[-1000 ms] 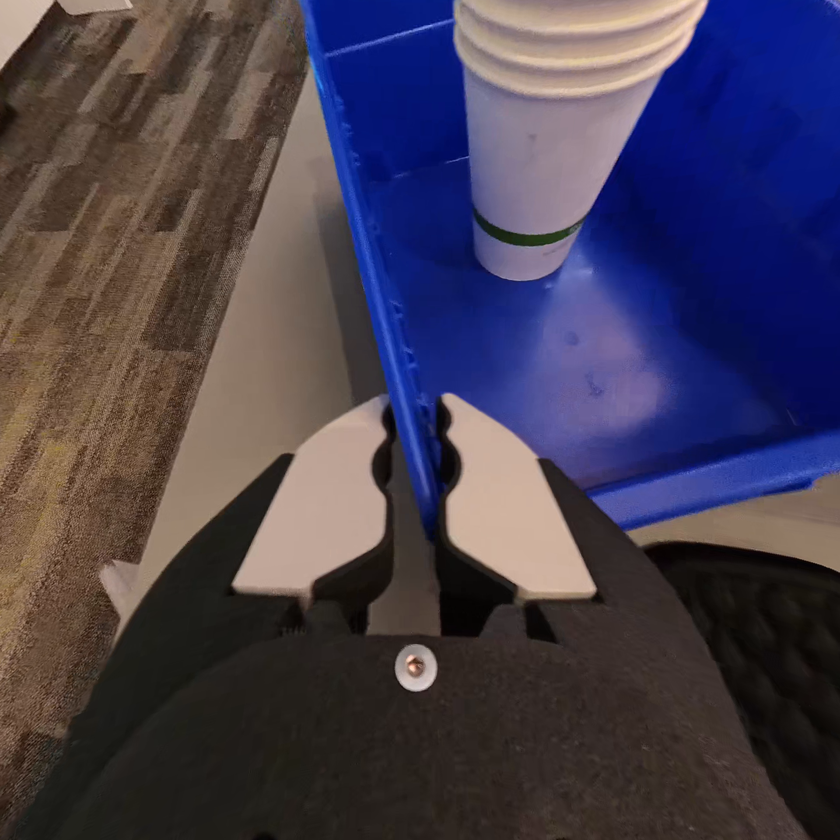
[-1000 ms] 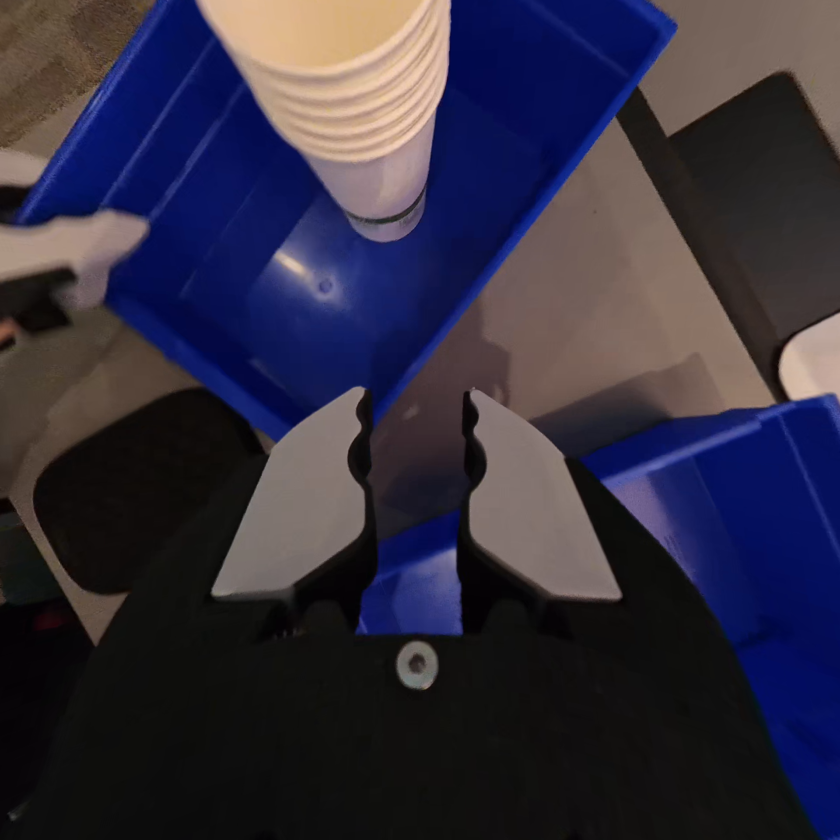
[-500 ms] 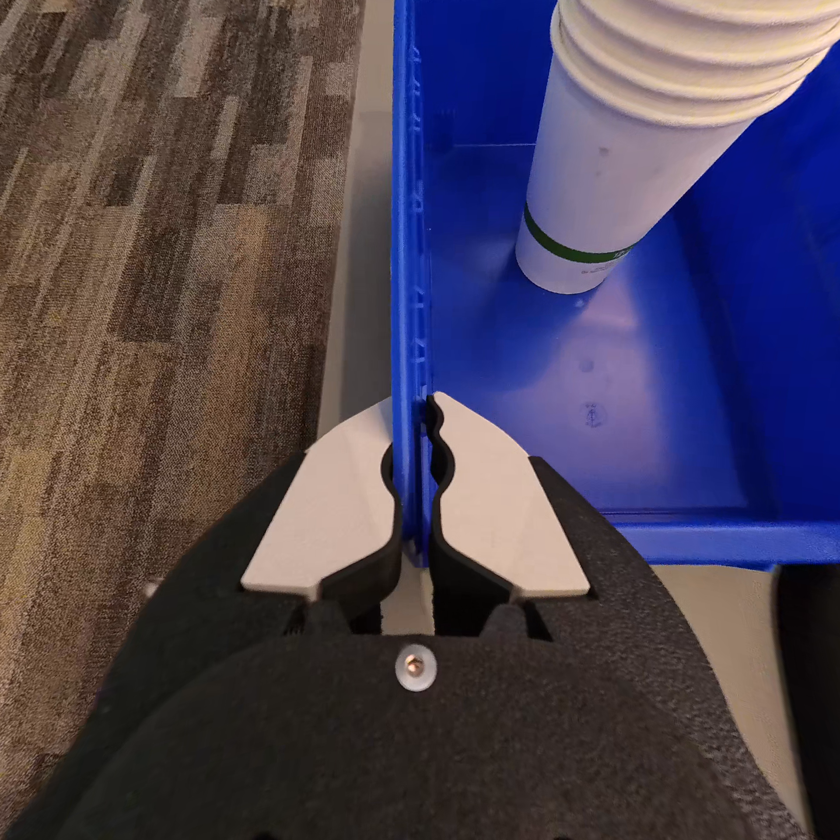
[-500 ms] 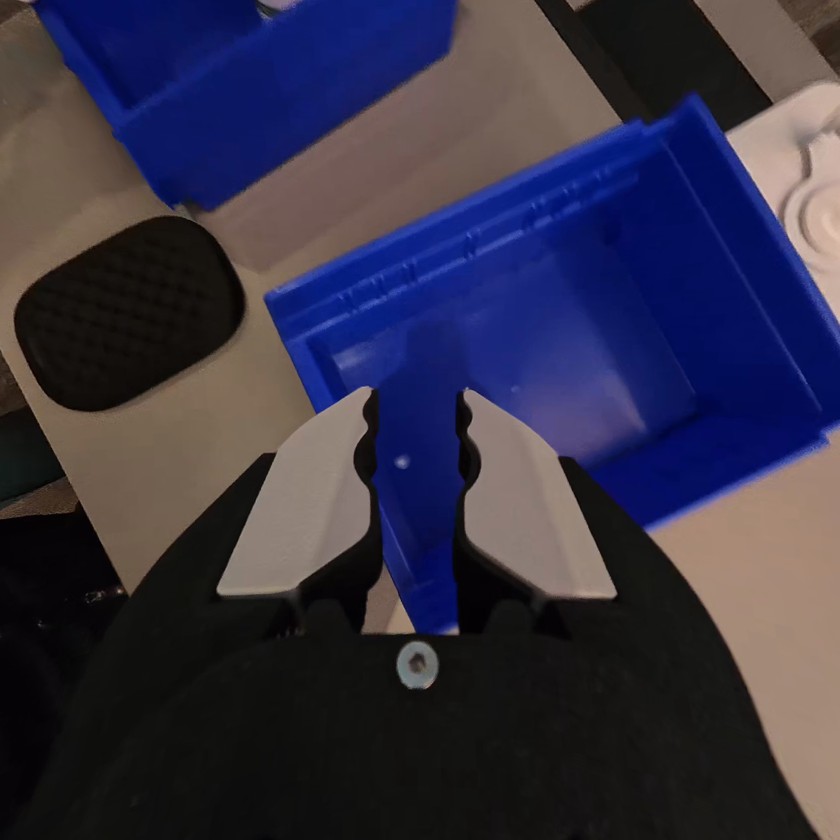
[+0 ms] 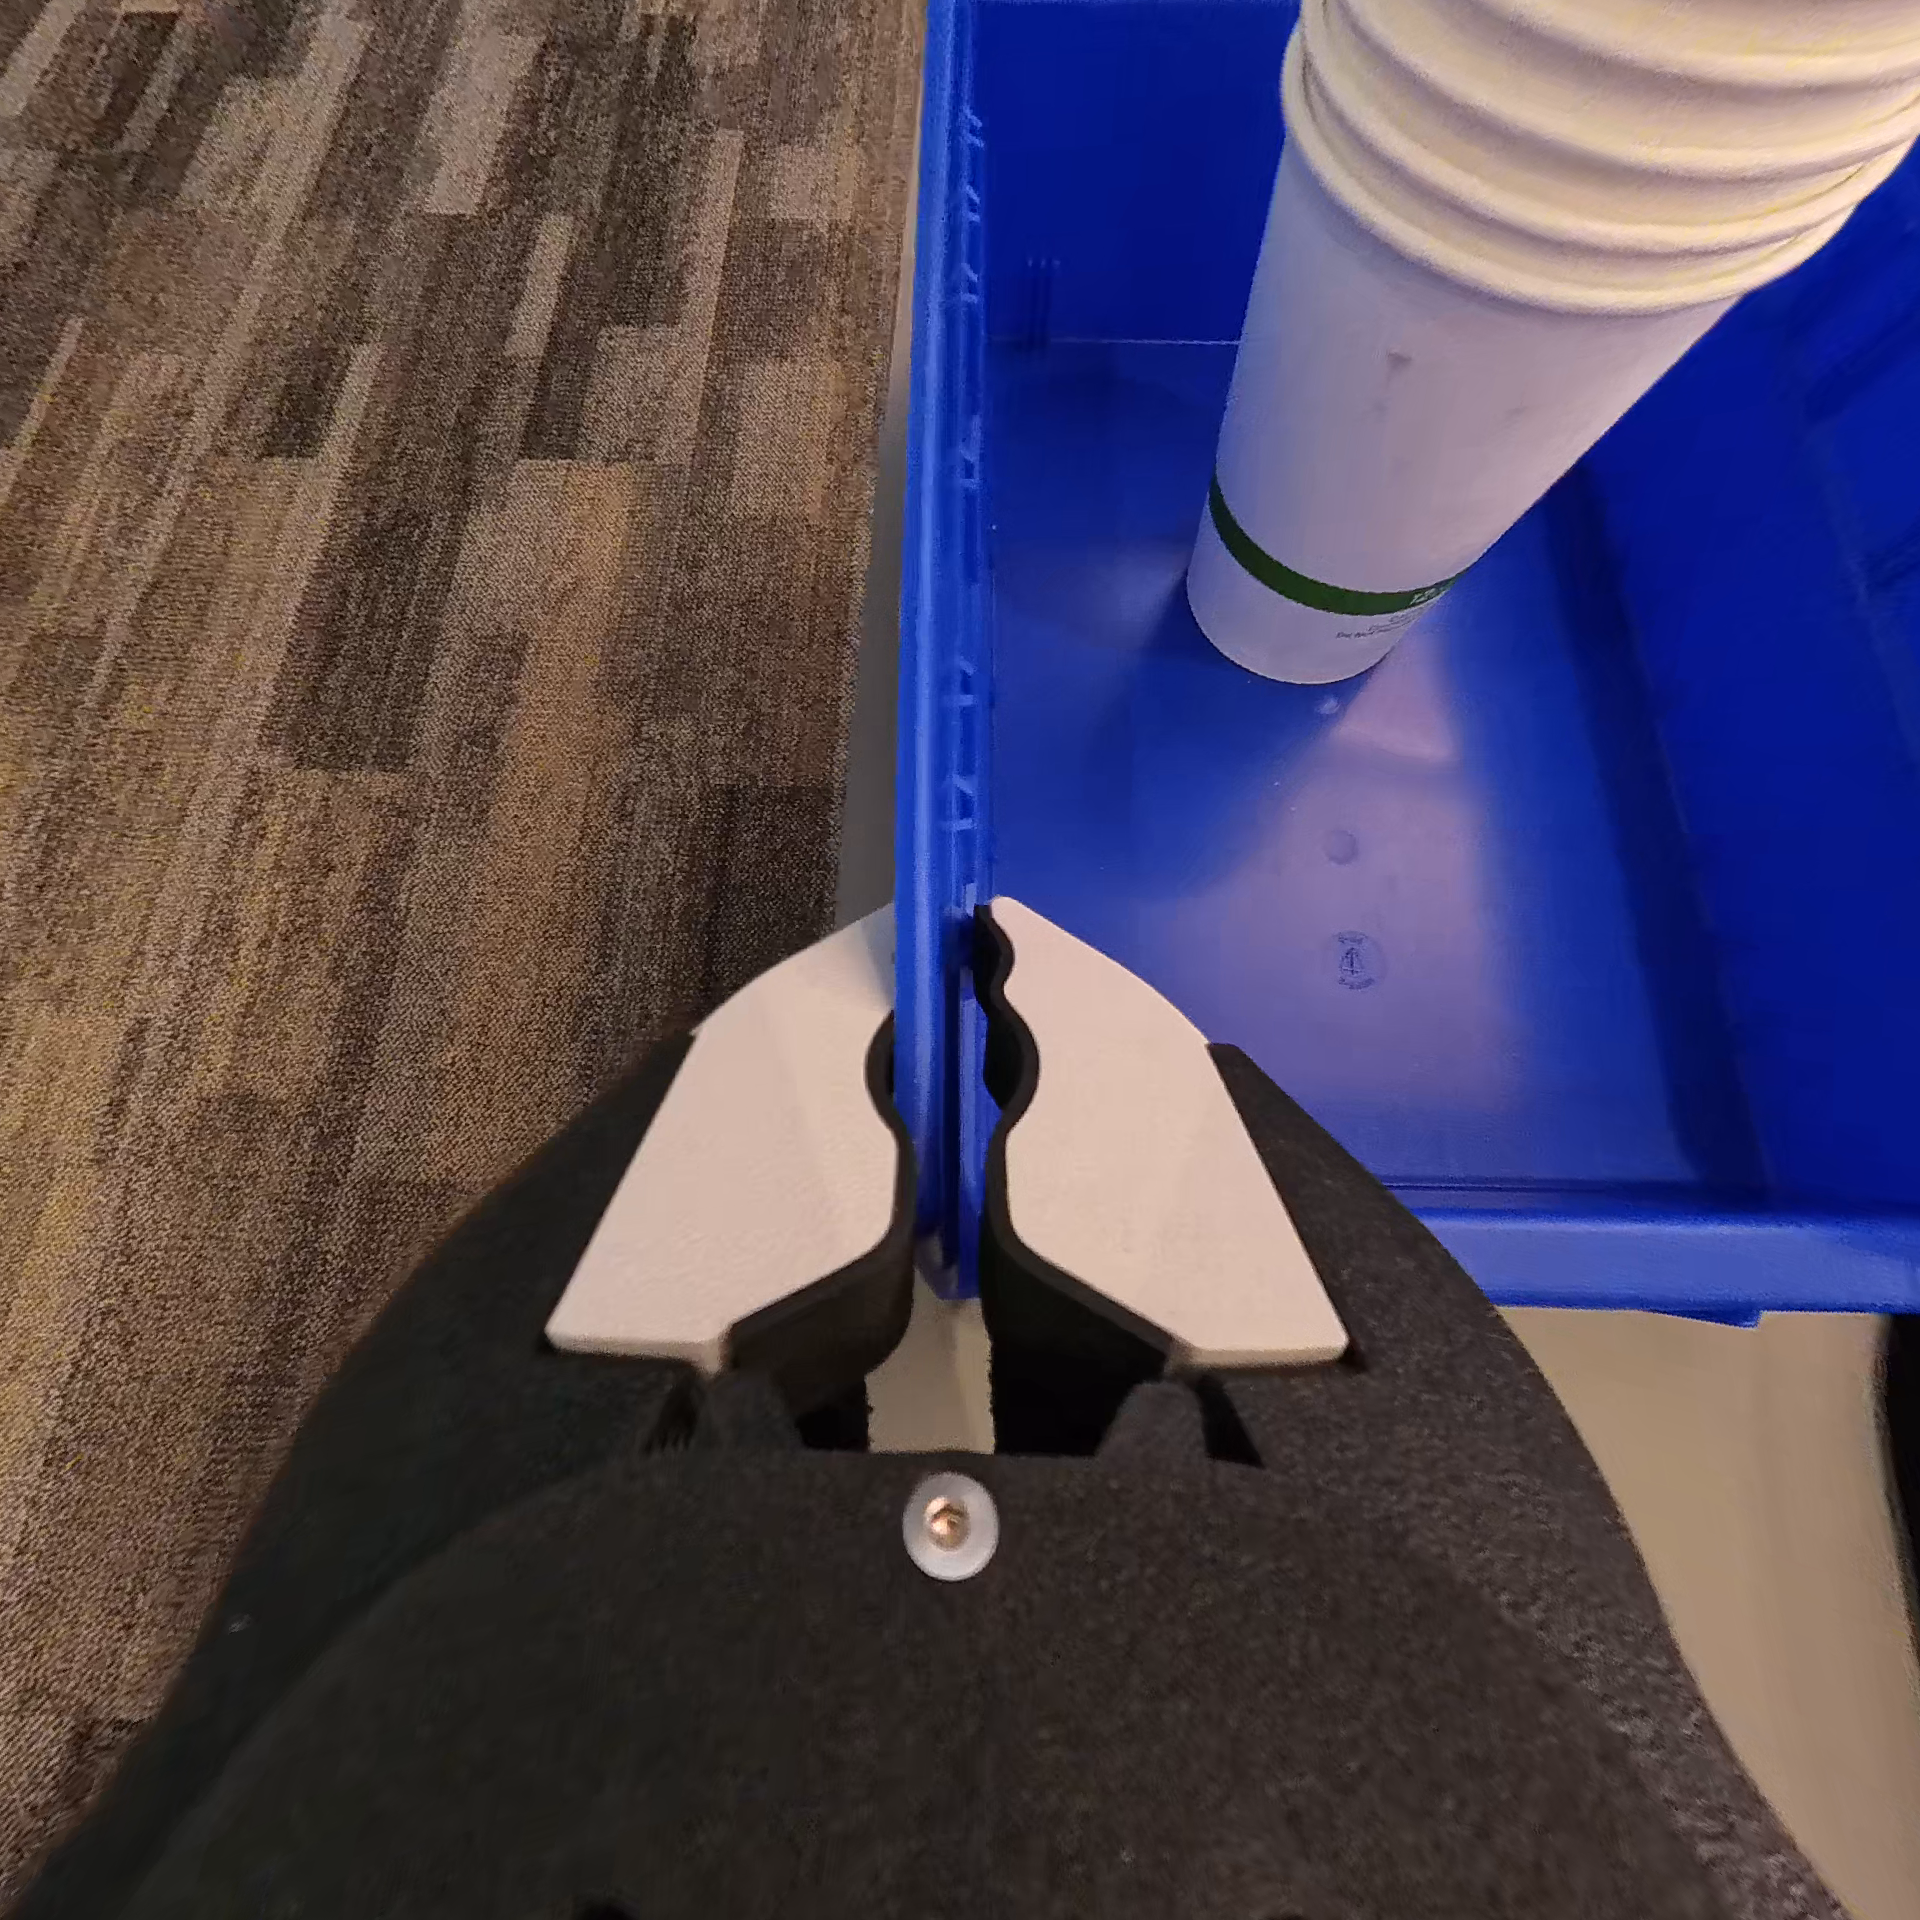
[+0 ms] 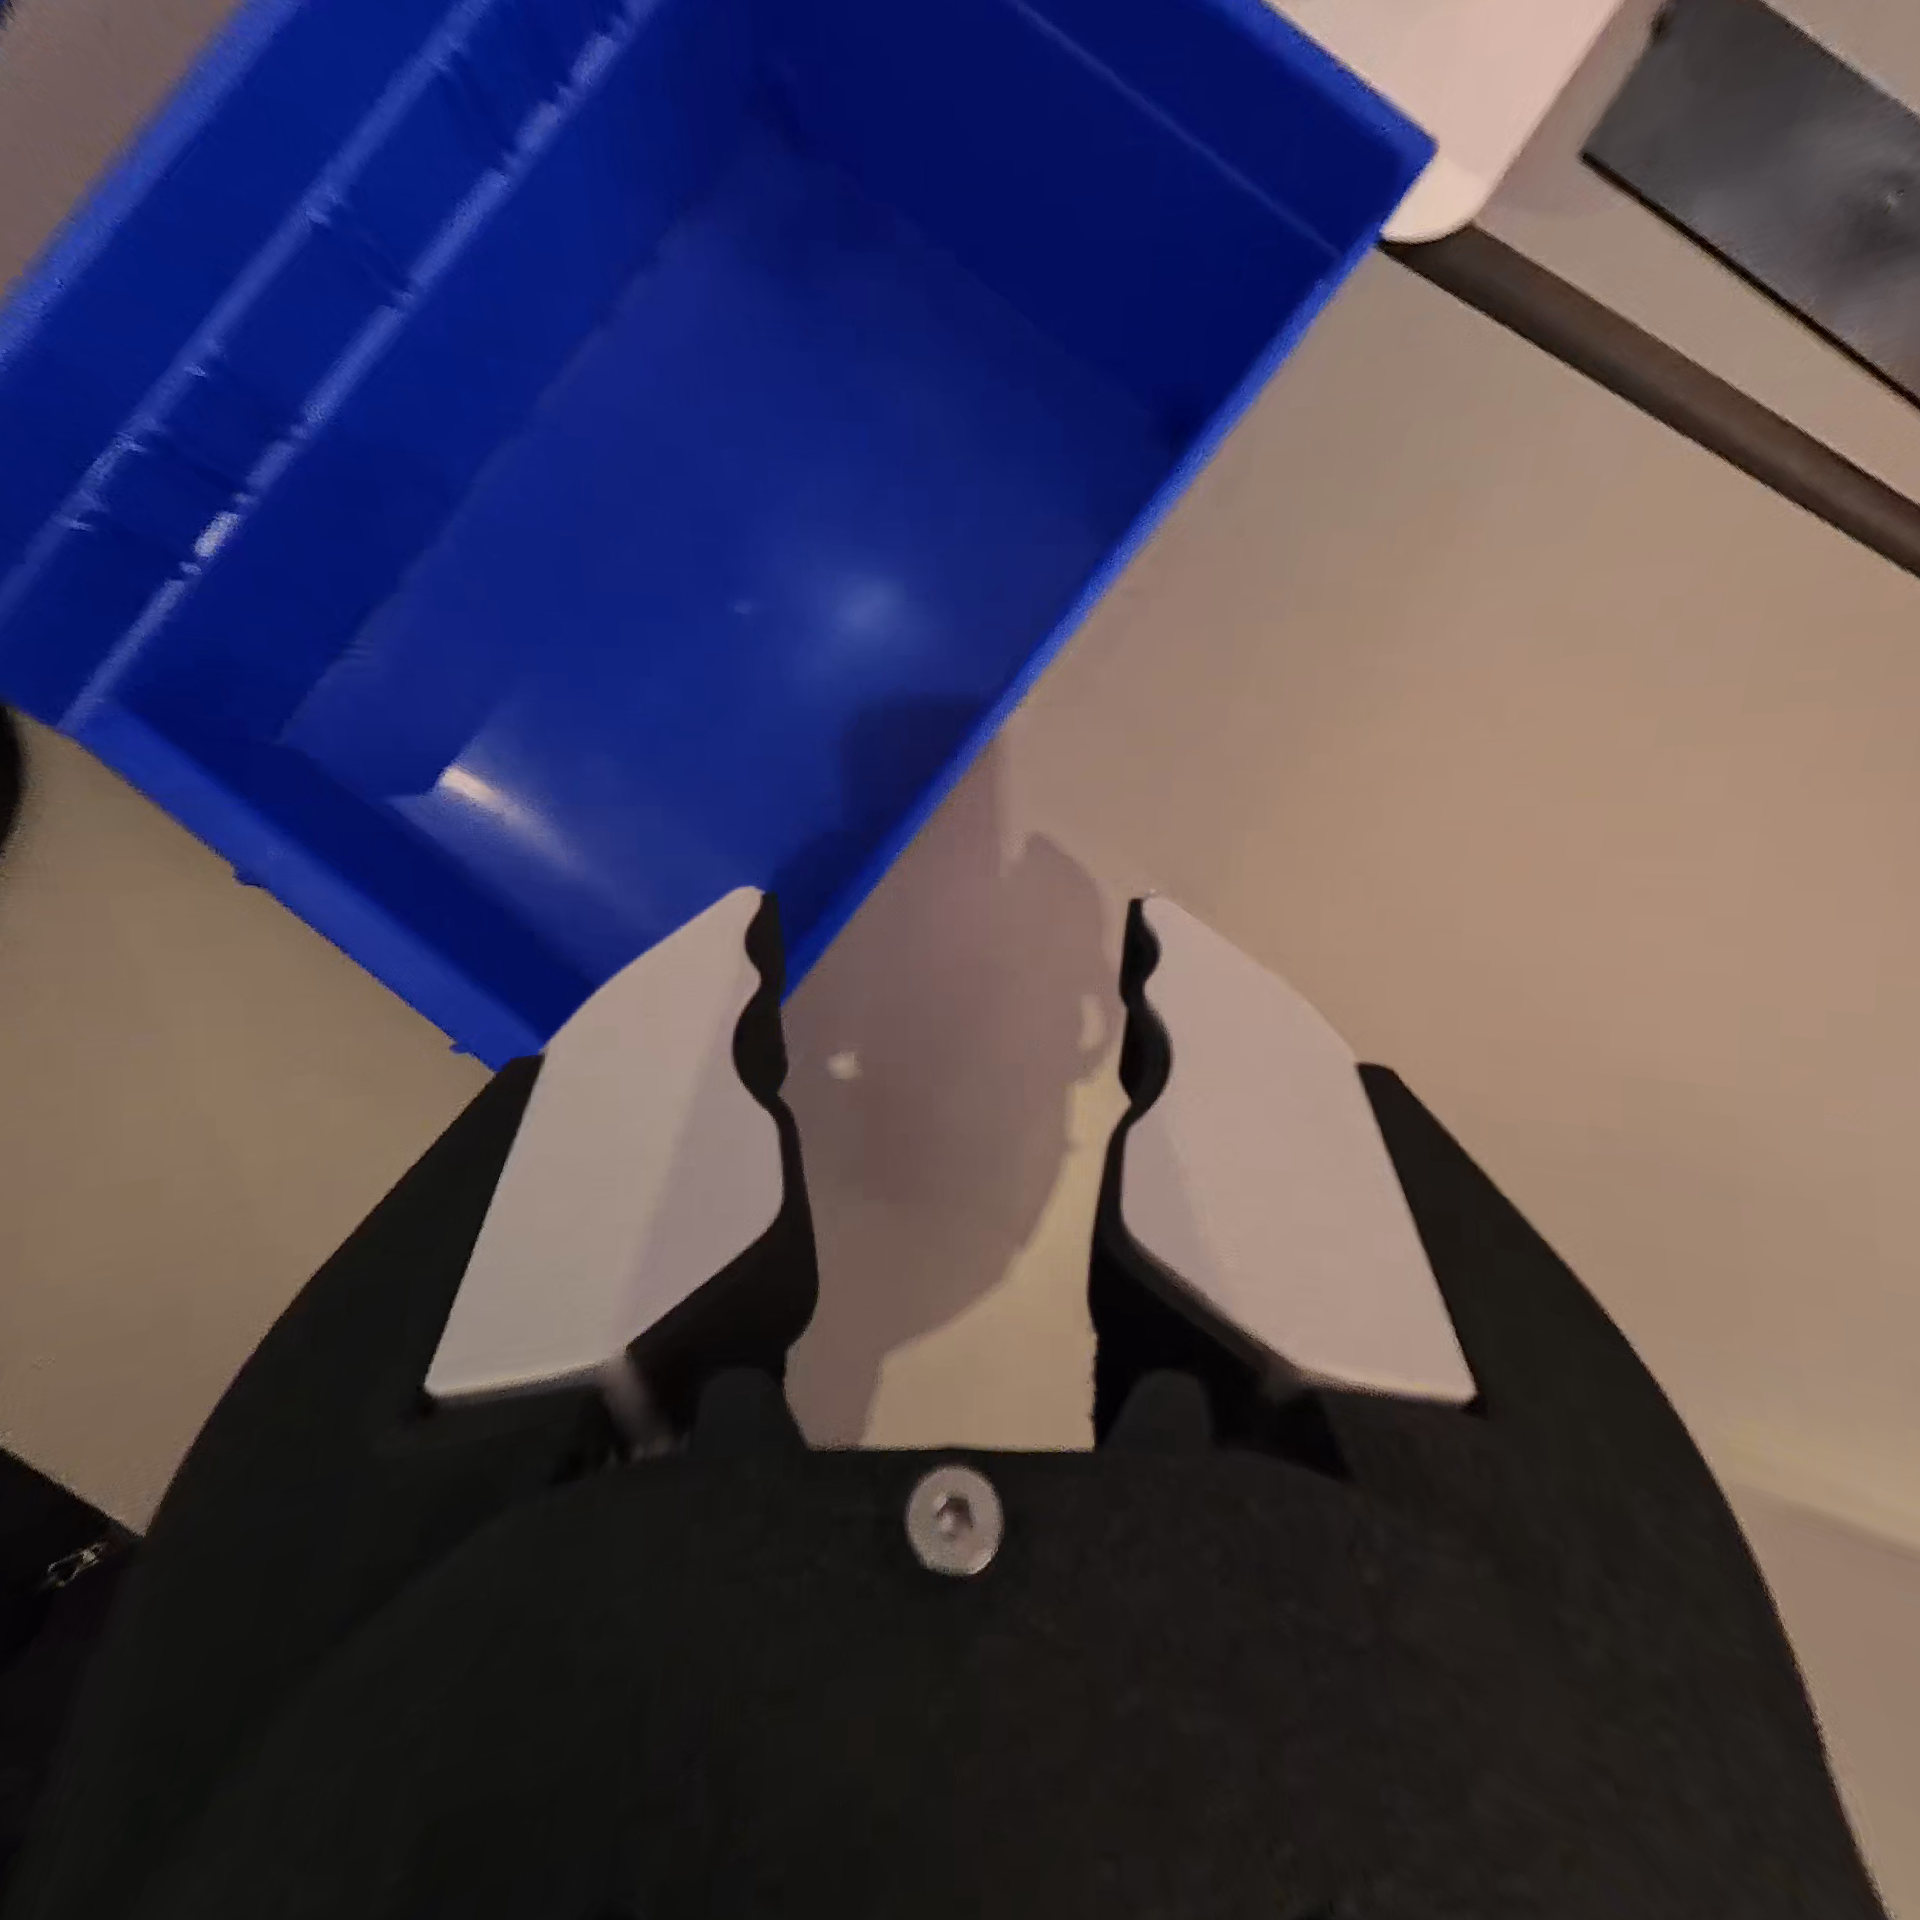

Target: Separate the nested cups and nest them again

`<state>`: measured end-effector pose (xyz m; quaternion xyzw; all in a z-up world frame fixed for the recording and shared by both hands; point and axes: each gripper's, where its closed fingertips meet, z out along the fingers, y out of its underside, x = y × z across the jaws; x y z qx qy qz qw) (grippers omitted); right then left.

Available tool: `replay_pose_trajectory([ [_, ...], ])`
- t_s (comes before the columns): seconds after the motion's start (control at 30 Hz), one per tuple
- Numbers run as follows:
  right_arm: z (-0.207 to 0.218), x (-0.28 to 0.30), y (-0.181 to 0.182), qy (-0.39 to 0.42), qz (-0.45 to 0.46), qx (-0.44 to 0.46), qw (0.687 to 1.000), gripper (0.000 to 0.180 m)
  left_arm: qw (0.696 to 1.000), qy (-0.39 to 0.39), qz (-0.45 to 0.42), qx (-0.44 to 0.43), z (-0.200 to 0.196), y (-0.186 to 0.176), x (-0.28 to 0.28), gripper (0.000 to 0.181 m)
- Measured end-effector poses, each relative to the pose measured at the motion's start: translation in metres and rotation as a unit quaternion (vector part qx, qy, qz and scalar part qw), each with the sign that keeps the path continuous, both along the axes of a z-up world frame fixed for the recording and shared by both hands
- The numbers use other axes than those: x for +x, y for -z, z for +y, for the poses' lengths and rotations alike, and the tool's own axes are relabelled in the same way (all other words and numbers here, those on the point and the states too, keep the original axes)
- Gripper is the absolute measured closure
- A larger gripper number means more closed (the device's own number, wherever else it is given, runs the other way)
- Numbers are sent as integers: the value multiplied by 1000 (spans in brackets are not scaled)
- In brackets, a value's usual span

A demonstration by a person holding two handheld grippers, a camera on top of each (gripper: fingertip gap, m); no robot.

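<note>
left hand-held gripper [image 5: 940,997] pinching blue bin [image 5: 940,623] wall | right hand-held gripper [image 6: 951,914] spread, holding nothing

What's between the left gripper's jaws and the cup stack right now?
In the left wrist view, the left gripper is shut on the blue bin's side wall. From there to the cup stack, only bare bin floor shows.
</note>
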<state>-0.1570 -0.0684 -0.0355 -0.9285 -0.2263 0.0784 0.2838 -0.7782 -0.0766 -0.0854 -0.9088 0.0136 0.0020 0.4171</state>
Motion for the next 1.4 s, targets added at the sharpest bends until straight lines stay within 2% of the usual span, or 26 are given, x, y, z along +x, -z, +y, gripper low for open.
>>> replay_pose_trajectory([
  [0.1,3,-3,8,16,18,-12,1000,113,1000,-10,16,5,0,-1,-4,169],
  [0.17,7,-9,14,30,36,-24,999,110,999,-24,45,17,0,-4,-9,160],
  [0.23,10,-17,24,36,44,-42,998,109,995,-38,69,57,-1,-19,-11,151],
  [0.3,14,-22,40,52,31,-65,996,107,994,-47,57,86,-7,-34,-7,144],
  [0.33,17,-26,47,54,27,-76,995,110,993,-50,49,96,-11,-41,-6,144],
  [0.47,22,-30,72,46,-7,-130,990,147,992,-60,36,109,-36,-56,1,144],
  [0.6,32,-8,76,58,-57,-145,986,169,989,-70,58,116,-69,-59,11,144],
  [0.73,42,11,77,50,8,-172,984,174,988,-67,31,132,-99,-53,31,149],
  [0.9,44,70,77,51,8,-180,982,175,989,-73,40,125,-125,-40,44,151],
  [1.07,34,158,79,88,20,-177,980,175,988,-80,47,121,-137,-40,50,153],
  [1.4,-3,344,81,178,32,-177,968,175,988,-83,87,102,-136,-45,80,153],
])
